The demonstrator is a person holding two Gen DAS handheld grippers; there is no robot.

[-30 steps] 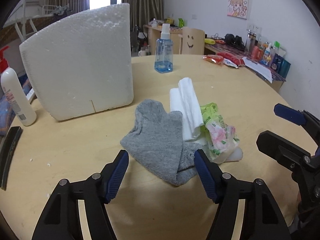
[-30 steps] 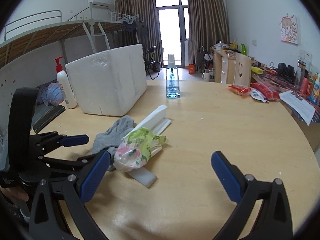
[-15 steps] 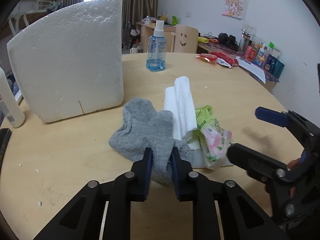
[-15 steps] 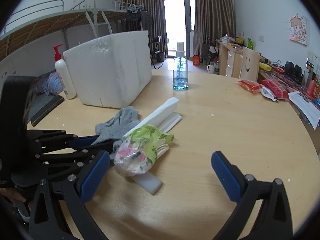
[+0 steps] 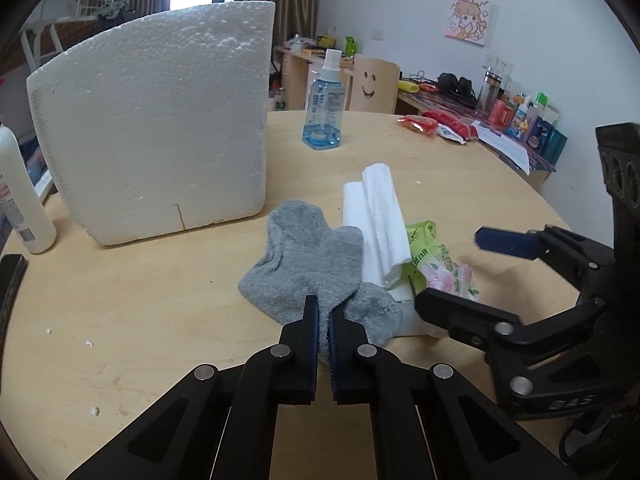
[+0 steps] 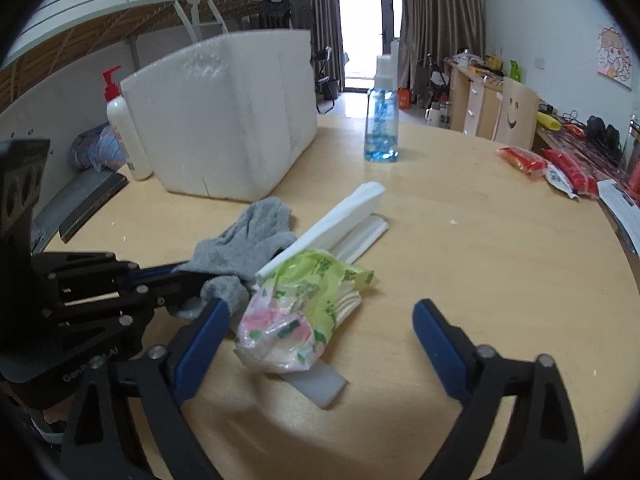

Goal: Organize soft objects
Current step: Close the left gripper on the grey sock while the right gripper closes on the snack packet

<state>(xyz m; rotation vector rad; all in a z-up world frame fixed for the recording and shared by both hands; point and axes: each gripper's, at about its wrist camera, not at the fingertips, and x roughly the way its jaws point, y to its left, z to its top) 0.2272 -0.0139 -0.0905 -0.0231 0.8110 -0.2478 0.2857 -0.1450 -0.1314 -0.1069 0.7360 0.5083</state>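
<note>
I am operating in a dormitory-style bedroom: loft bed (image 6: 120, 60) with ladder, curtained balcony door (image 6: 360, 20), cluttered desk (image 5: 460, 100), cartoon poster (image 5: 472, 20), round wooden table (image 6: 480, 260).

left gripper (image 5: 323, 314) pinched closed, right gripper (image 6: 320, 328) spread wide.

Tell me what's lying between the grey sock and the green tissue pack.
The rolled white towel lies between the grey sock and the tissue pack, clearest in the left wrist view.

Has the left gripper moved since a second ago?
Yes. The left gripper has gone forward toward the foam box and closed on the near edge of the grey sock, which it earlier only straddled, open.
</note>
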